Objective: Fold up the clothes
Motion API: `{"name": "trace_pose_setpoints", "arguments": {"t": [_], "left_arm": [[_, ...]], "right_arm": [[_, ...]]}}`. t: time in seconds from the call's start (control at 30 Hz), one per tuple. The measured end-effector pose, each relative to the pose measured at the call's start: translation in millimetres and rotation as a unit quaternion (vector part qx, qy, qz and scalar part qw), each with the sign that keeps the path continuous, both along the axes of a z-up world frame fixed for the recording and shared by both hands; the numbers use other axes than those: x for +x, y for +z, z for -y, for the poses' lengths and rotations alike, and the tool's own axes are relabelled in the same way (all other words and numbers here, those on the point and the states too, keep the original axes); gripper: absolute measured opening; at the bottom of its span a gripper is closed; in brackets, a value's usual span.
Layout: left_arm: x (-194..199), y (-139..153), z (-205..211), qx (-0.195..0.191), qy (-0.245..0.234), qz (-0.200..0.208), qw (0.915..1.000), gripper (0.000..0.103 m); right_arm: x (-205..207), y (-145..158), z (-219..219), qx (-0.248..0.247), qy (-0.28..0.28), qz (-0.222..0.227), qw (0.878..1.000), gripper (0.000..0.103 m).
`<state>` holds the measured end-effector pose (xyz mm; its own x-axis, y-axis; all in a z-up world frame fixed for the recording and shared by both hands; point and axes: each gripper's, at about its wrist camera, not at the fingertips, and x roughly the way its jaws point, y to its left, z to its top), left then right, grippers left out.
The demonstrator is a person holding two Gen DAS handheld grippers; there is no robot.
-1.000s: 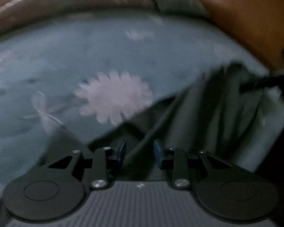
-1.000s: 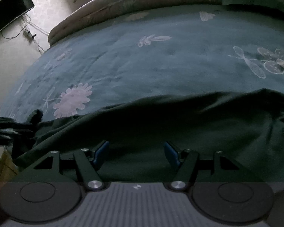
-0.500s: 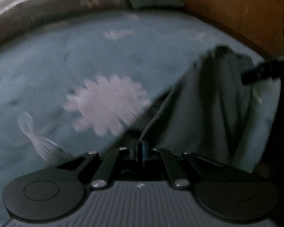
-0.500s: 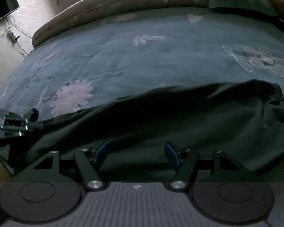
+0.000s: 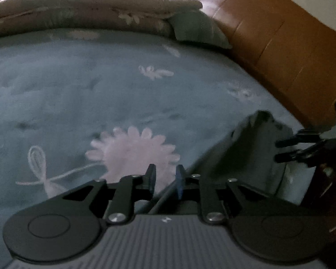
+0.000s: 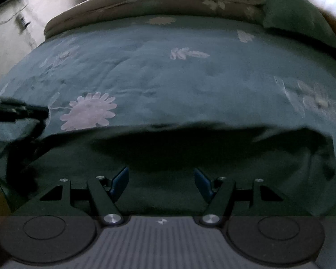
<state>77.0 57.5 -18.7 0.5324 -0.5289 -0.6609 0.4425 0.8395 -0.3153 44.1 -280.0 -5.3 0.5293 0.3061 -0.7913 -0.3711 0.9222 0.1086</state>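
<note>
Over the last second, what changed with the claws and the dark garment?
The left claw pinched shut at the dark garment's edge, then its jaws reopened; the edge still runs between them, seemingly ungripped. The right claw stayed wide open over the garment, and the floral bedspread is unchanged.

Right claw [image 6: 160, 180] hangs wide open over the dark green garment [image 6: 168, 163], nothing between its blue pads. The garment lies across the near edge of the bed [image 6: 168, 71], on a teal floral cover. Left claw [image 6: 33, 112] shows at far left, at the cloth's corner.
</note>
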Motion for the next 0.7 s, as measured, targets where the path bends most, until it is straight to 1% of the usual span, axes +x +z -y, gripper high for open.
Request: {"name": "trace_pose_setpoints", "arguments": {"t": [0.1, 0.17, 0.2, 0.27, 0.3, 0.33, 0.4, 0.43, 0.47, 0.57, 0.7], "left_arm": [[1.3, -1.6, 24.6, 0.009, 0.010, -0.004, 0.9999, 0.021], [-0.2, -2.6, 40.8, 0.015, 0.026, -0.005, 0.9995, 0.021], [-0.7, -3.1, 48.2, 0.014, 0.035, -0.007, 0.9993, 0.021], [-1.1, -4.6, 60.7, 0.013, 0.052, -0.012, 0.9985, 0.023], [-0.9, -6.4, 66.3, 0.012, 0.056, -0.016, 0.9982, 0.026], [-0.6, -8.2, 71.8, 0.012, 0.061, -0.020, 0.9979, 0.029], [1.7, -11.1, 82.7, 0.017, 0.065, -0.029, 0.9973, 0.029], [2.2, -10.6, 88.0, 0.021, 0.065, -0.030, 0.9972, 0.029], [2.3, -9.1, 92.5, 0.025, 0.063, -0.030, 0.9973, 0.029], [13.2, -7.1, 111.3, 0.032, 0.047, -0.027, 0.9980, 0.032], [36.5, -8.4, 145.2, 0.030, 0.018, -0.028, 0.9990, 0.033]], "right_arm": [[35.4, -0.7, 3.5, -0.023, 0.032, 0.030, 0.999, 0.070], [66.2, -2.5, 10.6, -0.015, 0.042, 0.037, 0.998, 0.070], [82.2, -4.7, 14.3, -0.012, 0.047, 0.037, 0.998, 0.068], [103.5, -16.4, 19.3, -0.026, 0.058, 0.022, 0.998, 0.054], [114.1, -22.3, 21.8, -0.032, 0.064, 0.014, 0.997, 0.040], [124.8, -28.1, 24.3, -0.039, 0.069, 0.006, 0.997, 0.030], [143.7, -39.5, 29.4, -0.052, 0.082, -0.009, 0.995, 0.024], [139.8, -43.1, 32.5, -0.059, 0.093, -0.012, 0.994, 0.021], [135.3, -46.1, 35.9, -0.065, 0.104, -0.013, 0.992, 0.021], [111.5, -45.8, 51.8, -0.060, 0.116, -0.003, 0.991, 0.021], [88.3, -47.7, 65.5, -0.062, 0.122, 0.020, 0.990, 0.022]]}}
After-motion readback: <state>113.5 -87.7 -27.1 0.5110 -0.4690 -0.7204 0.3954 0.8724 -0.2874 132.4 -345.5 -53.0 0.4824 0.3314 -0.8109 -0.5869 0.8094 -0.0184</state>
